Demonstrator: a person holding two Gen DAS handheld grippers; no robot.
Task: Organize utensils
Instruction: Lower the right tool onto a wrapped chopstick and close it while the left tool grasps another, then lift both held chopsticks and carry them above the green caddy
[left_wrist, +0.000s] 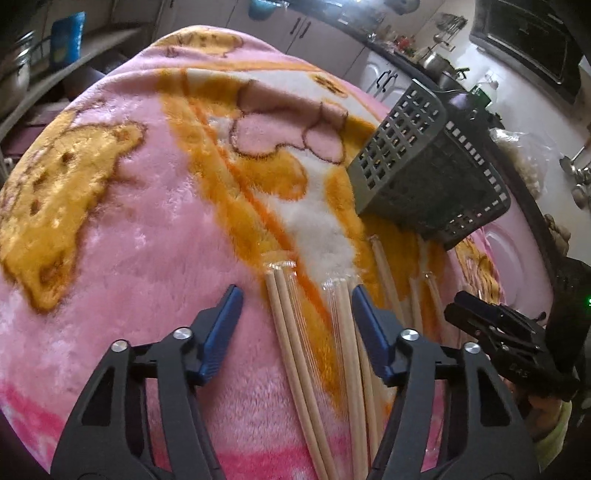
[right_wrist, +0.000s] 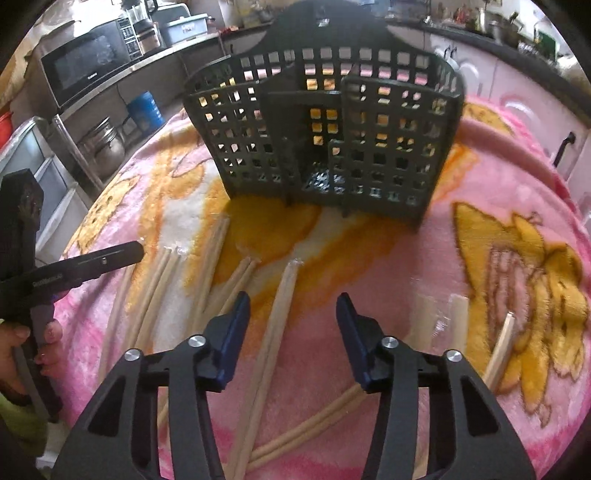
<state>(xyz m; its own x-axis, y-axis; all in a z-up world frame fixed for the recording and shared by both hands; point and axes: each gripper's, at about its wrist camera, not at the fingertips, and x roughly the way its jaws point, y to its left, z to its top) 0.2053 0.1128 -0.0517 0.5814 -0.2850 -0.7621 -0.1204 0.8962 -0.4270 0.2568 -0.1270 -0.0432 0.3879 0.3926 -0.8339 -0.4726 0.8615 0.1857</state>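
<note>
- kitchen counters and a microwave (right_wrist: 88, 70) ring a pink blanket (left_wrist: 147, 295) that serves as the work surface.
- left gripper (left_wrist: 297, 295): jaws spread wide, nothing held; two wrapped chopstick pairs (left_wrist: 291, 325) lie on the blanket between the fingers.
- right gripper (right_wrist: 293, 304): jaws also spread, empty; one pair (right_wrist: 280, 306) runs up between its fingers, more pairs fan out to the left and a few shorter ones sit off to the right.
- caddy (right_wrist: 325, 136): dark grid basket, upright on the blanket just beyond the sticks; looks empty apart from something small at the bottom of the middle slot, can't tell what.
- step, my read: start of pick, no sticks binned yet.
- next move calls for dropping one gripper onto a single pair, closing across it, then tipping it upright to clear the caddy rim. slick wrappers could slip.
</note>
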